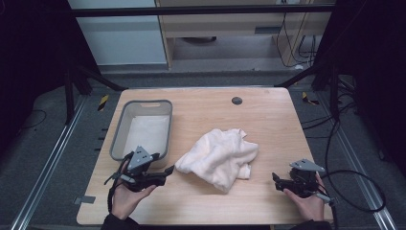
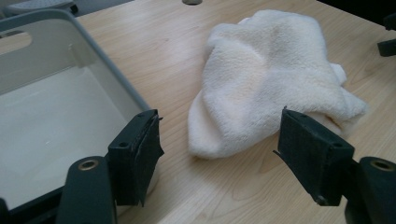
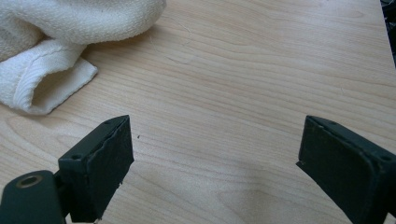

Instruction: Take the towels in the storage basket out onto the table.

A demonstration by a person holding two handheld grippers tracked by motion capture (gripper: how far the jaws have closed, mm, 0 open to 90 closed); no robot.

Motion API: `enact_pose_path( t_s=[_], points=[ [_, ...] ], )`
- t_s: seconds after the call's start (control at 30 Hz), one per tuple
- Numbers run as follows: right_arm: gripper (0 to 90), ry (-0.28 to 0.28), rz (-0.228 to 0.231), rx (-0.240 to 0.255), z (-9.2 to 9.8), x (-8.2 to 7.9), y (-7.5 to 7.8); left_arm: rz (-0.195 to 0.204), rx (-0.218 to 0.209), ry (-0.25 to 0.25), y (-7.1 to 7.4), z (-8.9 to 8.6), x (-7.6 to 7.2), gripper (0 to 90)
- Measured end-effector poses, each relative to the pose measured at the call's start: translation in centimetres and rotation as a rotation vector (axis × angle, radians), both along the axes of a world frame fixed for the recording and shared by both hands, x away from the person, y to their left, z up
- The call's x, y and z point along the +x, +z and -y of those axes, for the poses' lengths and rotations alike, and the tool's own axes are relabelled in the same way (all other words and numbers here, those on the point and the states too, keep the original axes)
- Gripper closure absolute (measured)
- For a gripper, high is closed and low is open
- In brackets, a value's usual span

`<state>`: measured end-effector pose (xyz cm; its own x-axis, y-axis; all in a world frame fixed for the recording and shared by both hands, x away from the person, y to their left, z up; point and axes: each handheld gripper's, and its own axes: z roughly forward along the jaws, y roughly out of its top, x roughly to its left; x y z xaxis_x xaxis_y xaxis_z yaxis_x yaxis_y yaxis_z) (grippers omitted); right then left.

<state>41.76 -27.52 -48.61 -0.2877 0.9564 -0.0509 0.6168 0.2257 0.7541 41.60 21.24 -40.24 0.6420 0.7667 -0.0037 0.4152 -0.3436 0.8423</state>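
The left tongs are spread wide and hold nothing, hovering beside the near right corner of the grey bin, with the cream towel lying crumpled just ahead of their tips in the middle of the wooden counter. The right tongs are likewise released, jaws far apart over bare wood, a short way right of the towel's folded edge. No readable writing or label is visible on anything.
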Motion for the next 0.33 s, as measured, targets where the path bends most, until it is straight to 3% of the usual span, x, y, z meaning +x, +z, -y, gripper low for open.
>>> enact_pose_path(
  t_s=[0.33],
  points=[
    [9.7, -0.001, 0.001, -0.006, 0.0, -0.1, 0.0, 0.013, -0.031, 0.087, -1.0, -3.1, -0.7, 29.5]
  ],
)
